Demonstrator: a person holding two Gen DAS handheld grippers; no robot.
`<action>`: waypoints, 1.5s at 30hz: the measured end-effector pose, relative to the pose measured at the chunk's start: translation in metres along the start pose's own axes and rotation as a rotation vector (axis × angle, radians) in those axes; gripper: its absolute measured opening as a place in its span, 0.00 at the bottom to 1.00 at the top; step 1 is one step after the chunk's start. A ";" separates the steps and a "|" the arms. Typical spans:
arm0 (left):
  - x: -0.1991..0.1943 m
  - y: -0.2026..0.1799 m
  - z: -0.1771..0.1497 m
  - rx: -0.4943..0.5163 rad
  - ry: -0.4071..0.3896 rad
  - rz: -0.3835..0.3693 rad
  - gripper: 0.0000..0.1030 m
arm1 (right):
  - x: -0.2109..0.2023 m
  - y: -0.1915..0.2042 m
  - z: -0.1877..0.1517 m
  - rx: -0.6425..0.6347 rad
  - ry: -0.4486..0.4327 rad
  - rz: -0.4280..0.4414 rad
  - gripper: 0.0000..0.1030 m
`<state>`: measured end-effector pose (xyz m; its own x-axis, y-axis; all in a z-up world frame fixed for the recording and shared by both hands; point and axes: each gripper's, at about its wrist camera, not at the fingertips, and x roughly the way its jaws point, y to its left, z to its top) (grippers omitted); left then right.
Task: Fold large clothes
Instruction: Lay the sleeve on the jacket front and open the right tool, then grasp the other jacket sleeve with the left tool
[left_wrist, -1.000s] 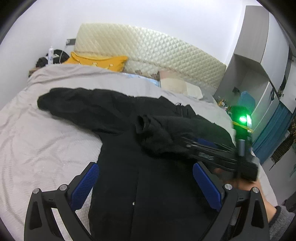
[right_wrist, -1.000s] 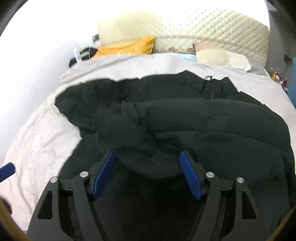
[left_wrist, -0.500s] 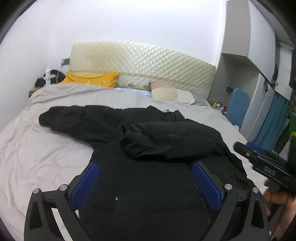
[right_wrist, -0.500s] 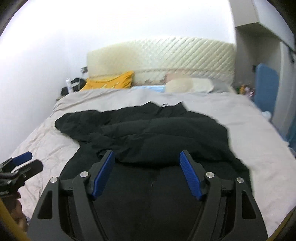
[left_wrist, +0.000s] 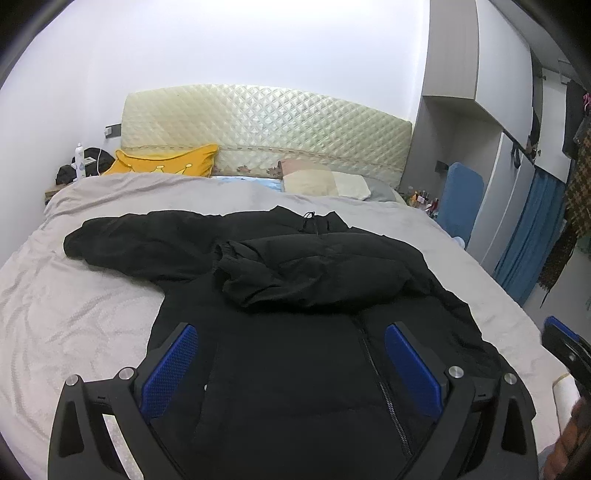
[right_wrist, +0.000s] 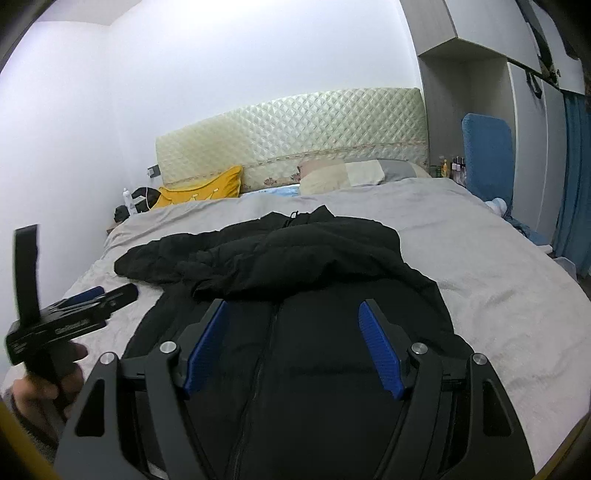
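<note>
Grey bedding (left_wrist: 92, 295) covers a wide bed that fills both my views, with a quilted cream headboard (left_wrist: 266, 129) against the white wall across the upper middle. On it, at frame centre, lies the black jacket (left_wrist: 295, 350), zipper up, with one sleeve folded across its chest and the other stretched toward the left. My left gripper (left_wrist: 291, 365) hangs over the jacket's lower half, jaws wide apart and empty; my right gripper (right_wrist: 293, 343) does the same in its own view, blue pads spread with nothing between them. A yellow cushion (left_wrist: 166, 160) sits at upper left by the headboard, pale pillows (left_wrist: 328, 182) to its right. Blue curtains (left_wrist: 532, 229) and grey cabinets (left_wrist: 476, 55) line the right edge.
</note>
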<state>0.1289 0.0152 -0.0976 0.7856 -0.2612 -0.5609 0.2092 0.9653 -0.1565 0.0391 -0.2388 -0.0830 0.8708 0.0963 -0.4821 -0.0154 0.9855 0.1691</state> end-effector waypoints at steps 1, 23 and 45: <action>-0.001 0.001 0.000 -0.001 -0.004 0.000 0.99 | -0.006 0.003 -0.003 -0.012 -0.005 -0.003 0.71; 0.026 0.076 0.110 -0.104 0.044 -0.028 0.99 | -0.024 -0.042 -0.018 0.011 -0.037 -0.021 0.76; 0.145 0.443 0.128 -0.566 0.117 0.146 0.99 | 0.043 -0.035 -0.029 0.079 0.105 -0.191 0.80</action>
<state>0.4098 0.4062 -0.1441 0.7066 -0.1562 -0.6902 -0.2640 0.8467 -0.4619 0.0627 -0.2654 -0.1346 0.7981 -0.0728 -0.5981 0.1872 0.9735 0.1313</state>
